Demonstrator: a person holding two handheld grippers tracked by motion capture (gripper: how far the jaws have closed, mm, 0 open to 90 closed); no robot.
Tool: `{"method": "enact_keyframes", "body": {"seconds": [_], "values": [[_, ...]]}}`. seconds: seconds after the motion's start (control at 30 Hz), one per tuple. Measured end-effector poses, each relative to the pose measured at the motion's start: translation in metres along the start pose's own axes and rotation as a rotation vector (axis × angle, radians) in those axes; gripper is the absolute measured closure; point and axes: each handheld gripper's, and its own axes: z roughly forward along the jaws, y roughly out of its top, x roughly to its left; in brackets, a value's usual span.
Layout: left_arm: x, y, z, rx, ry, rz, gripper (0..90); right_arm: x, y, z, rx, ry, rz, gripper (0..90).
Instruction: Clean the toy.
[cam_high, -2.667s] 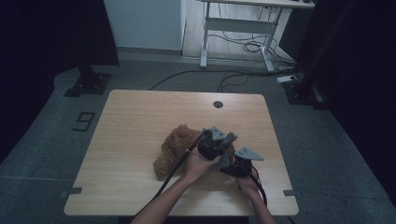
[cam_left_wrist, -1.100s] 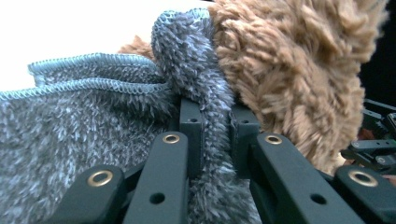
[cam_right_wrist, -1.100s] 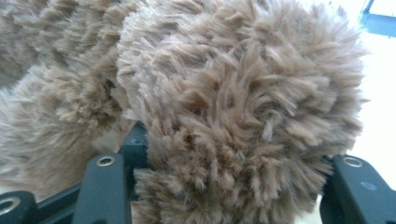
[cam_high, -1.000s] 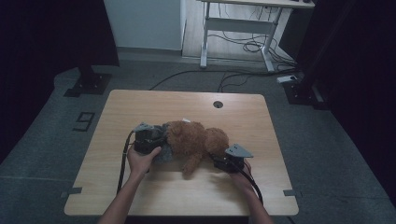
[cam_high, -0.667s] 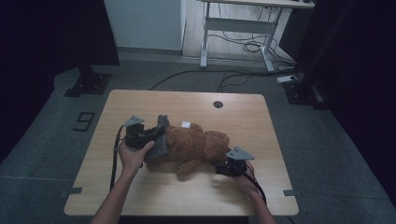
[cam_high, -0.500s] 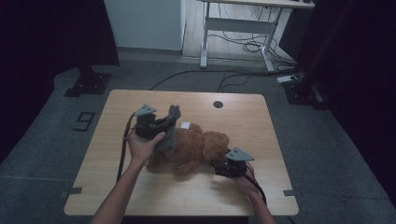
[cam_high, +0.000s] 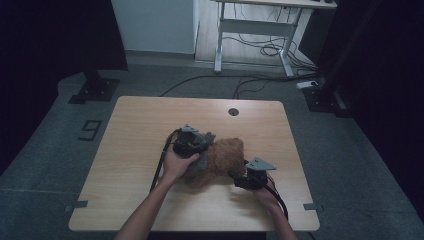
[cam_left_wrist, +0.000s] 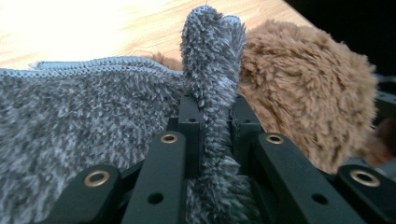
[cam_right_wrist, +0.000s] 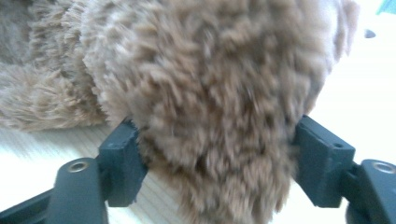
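A brown plush toy (cam_high: 229, 154) lies near the middle of the wooden table (cam_high: 145, 125), with a grey fuzzy cloth (cam_high: 200, 164) against its left side. My left gripper (cam_high: 206, 141) sits over the toy's left end, shut on a raised fold of that cloth. The left gripper view has the grey cloth (cam_left_wrist: 84, 112) pinched upright between the left gripper's (cam_left_wrist: 215, 109) pads, the brown toy (cam_left_wrist: 303, 88) just behind. At the toy's right end, my right gripper (cam_high: 239, 176) has just been closing. Its pads press both sides of the brown toy (cam_right_wrist: 205, 79) between the right gripper's (cam_right_wrist: 217, 154) jaws.
A round cable hole (cam_high: 233, 111) sits near the table's far edge. Beyond the table stand a white desk frame (cam_high: 250, 30) with cables on the floor and a dark stand base (cam_high: 95, 90) at the left. Each gripper's cable trails toward the near edge.
My left gripper has carried the grey cloth to the right and nearer, from the table's left part onto the toy's left end. The right gripper has stayed at the toy's right end.
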Motion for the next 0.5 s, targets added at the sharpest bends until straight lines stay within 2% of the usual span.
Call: {"method": "enact_keyframes", "body": {"seconds": [0.03, 0.2, 0.3, 0.33, 0.43, 0.5], "values": [[0.000, -0.004, -0.002, -0.009, -0.005, -0.003, 78.5, 0.000, -0.001, 0.000, 0.001, 0.009, 0.008, 28.7], [-0.011, -0.013, -0.001, -0.020, 0.006, 0.038, 78.5, 0.000, 0.001, -0.014, -0.018, 0.043, 0.024, 25.9], [-0.016, -0.017, -0.001, -0.026, 0.000, 0.048, 78.6, -0.005, 0.008, -0.027, -0.104, 0.061, 0.112, 22.4], [-0.018, -0.019, -0.002, -0.033, 0.000, 0.050, 78.6, -0.006, 0.010, -0.028, -0.111, 0.057, 0.127, 20.3], [-0.021, -0.023, -0.003, -0.038, 0.000, 0.058, 78.7, -0.008, 0.018, -0.019, -0.088, 0.065, 0.157, 11.1], [-0.023, -0.026, -0.004, -0.041, -0.003, 0.059, 78.6, -0.006, 0.019, -0.005, -0.045, 0.101, 0.174, 4.9]]}}
